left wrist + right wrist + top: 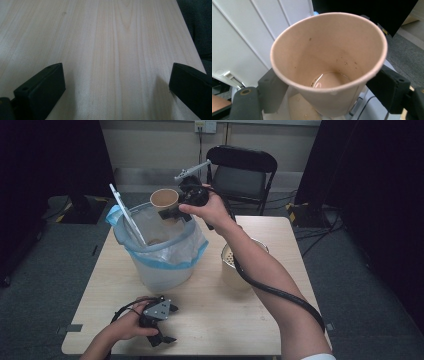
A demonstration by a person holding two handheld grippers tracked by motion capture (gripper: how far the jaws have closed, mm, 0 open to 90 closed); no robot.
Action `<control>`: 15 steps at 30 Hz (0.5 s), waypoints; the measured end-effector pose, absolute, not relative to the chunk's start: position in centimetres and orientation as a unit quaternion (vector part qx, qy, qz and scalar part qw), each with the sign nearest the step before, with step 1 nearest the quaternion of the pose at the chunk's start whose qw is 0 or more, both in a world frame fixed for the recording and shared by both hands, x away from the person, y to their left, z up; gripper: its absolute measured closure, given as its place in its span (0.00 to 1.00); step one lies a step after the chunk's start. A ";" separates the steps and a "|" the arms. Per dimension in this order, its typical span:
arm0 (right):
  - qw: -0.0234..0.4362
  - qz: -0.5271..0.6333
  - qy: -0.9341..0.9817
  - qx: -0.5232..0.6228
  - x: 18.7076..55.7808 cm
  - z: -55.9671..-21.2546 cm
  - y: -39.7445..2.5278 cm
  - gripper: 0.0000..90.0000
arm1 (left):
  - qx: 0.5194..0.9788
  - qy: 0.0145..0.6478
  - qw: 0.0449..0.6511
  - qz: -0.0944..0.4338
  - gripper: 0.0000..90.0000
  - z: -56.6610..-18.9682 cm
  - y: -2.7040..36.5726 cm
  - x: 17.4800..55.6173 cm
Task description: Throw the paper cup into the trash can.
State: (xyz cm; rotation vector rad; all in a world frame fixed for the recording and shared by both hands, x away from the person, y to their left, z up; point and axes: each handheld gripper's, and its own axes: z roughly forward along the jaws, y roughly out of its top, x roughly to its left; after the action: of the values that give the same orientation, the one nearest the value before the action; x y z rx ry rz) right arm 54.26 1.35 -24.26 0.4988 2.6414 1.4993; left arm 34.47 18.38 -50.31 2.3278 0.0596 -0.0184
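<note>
High view: strainer pot [227, 262] beside lined bin [165, 255]

No readable text, label, brand, number or sign on anything in view.

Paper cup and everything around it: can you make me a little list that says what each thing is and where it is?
cup: brown paper cup, nearly empty with a little liquid at the bottom, clamped between the jaws of the right gripper
place: above the bin, a pail lined with a clear bag
stick: white, leaning in the bin
pot: metal pot, right of the bin
left gripper: open, resting low on the wooden table, holding nothing
behind: black folding chair
</note>
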 end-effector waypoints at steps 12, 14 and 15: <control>0.017 0.509 0.848 0.149 53.7 -23.8 1.7 0.24 | 0.919 0.021 0.394 -0.006 0.00 -50.3 18.4 34.5; 0.018 0.509 0.848 0.148 53.6 -23.8 1.8 0.20 | 0.920 0.018 0.391 -0.004 0.00 -50.3 18.4 34.6; 0.017 0.505 0.850 0.148 53.5 -23.7 1.9 0.19 | 0.920 0.017 0.390 -0.004 0.00 -50.2 18.4 34.6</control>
State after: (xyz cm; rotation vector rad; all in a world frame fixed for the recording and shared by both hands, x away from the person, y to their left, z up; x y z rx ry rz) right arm 53.50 1.89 -23.72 0.4589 2.6420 1.5707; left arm 34.58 18.43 -50.25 2.3389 0.0436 -0.0098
